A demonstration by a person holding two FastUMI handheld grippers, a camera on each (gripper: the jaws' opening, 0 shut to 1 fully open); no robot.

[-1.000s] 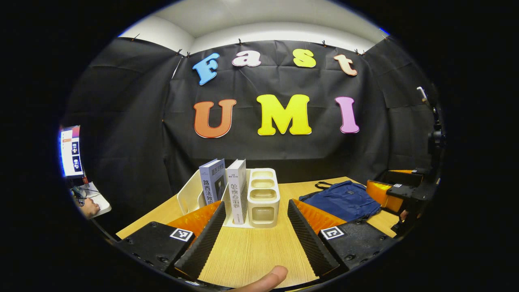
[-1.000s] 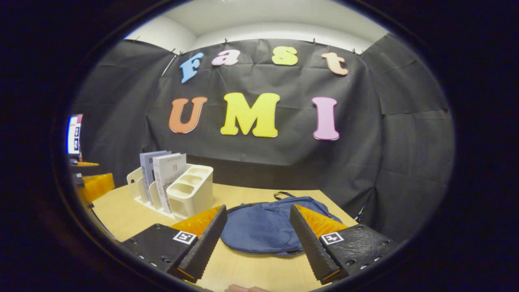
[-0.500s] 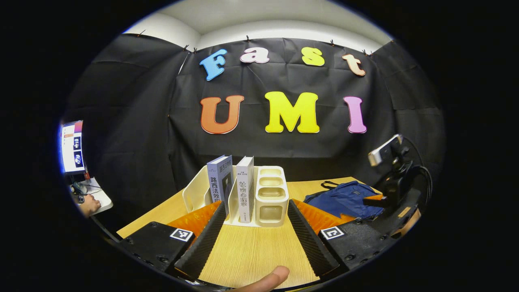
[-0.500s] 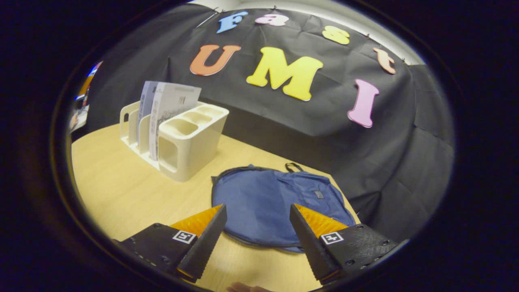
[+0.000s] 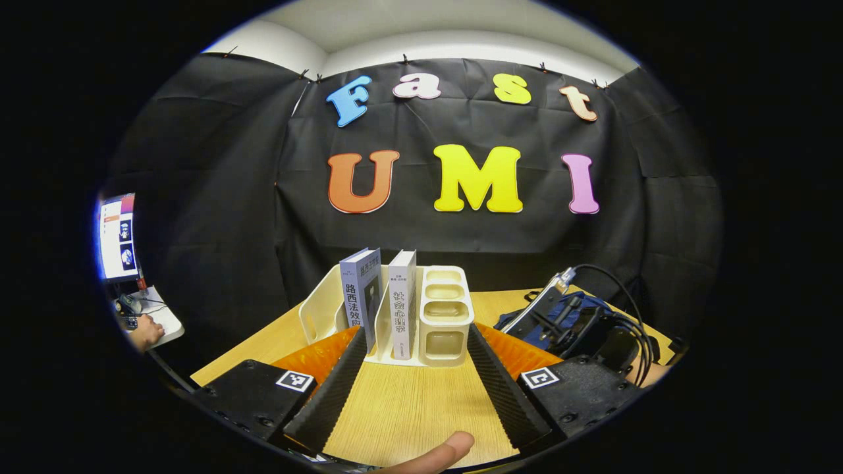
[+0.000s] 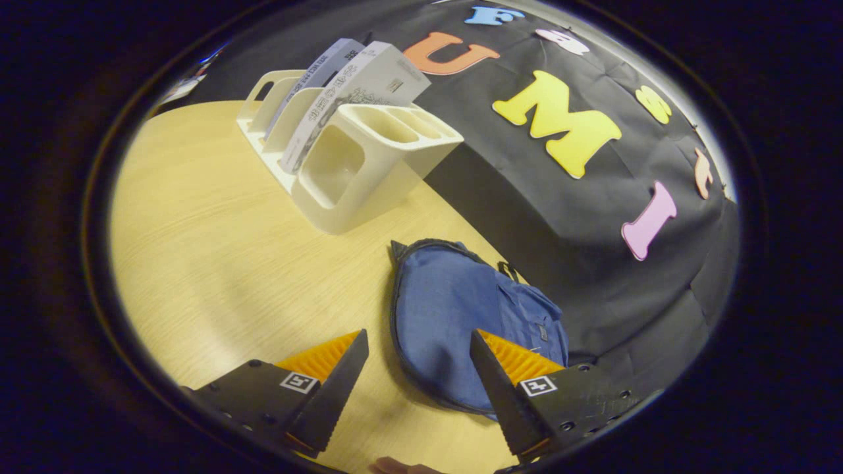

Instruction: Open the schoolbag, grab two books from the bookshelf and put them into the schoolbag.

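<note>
We can read 2 spines in the left gripper view. The blue book [image 5: 361,296] carries 路西法效 down its spine, with the rest of the line hidden. The white book [image 5: 402,309] beside it reads 社会心理学. In the right gripper view their print is too small for us.

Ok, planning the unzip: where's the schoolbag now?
In the right gripper view, the schoolbag lies flat on the table, right of the bookshelf.

Two books [image 5: 361,289] [image 5: 401,299]; one bookshelf [image 5: 445,315]; one schoolbag [image 6: 461,316]; one table [image 6: 197,230]; two grippers [image 5: 416,375] [image 6: 416,375].
</note>
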